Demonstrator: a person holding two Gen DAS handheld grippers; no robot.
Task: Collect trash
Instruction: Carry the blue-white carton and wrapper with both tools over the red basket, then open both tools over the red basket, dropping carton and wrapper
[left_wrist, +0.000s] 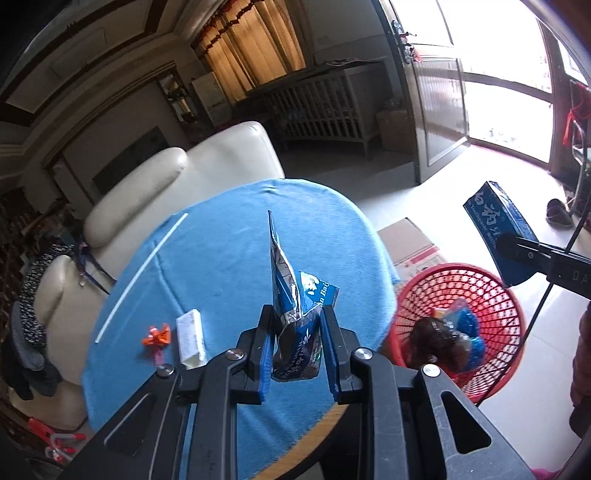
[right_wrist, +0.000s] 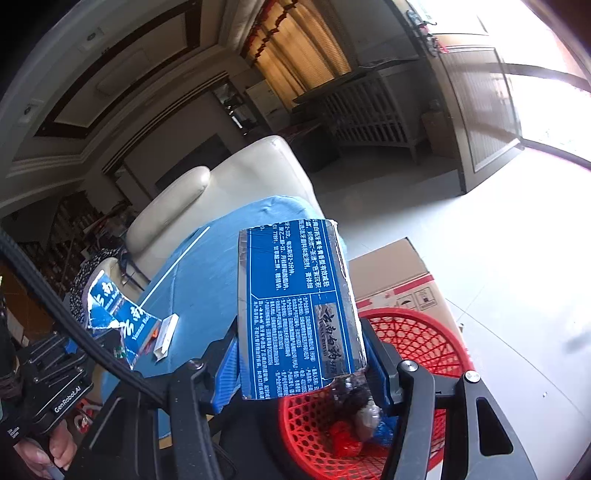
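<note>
My left gripper is shut on a torn blue toothpaste carton piece and holds it above the blue-clothed round table. My right gripper is shut on another blue carton piece, held above the red mesh basket. That basket stands on the floor right of the table and holds several bits of trash. The right gripper's carton also shows in the left wrist view. On the table lie a small white box, a red-orange scrap and a white straw.
A cream leather sofa stands behind the table. A cardboard box sits on the floor beside the basket. The left gripper with its carton shows at the left of the right wrist view.
</note>
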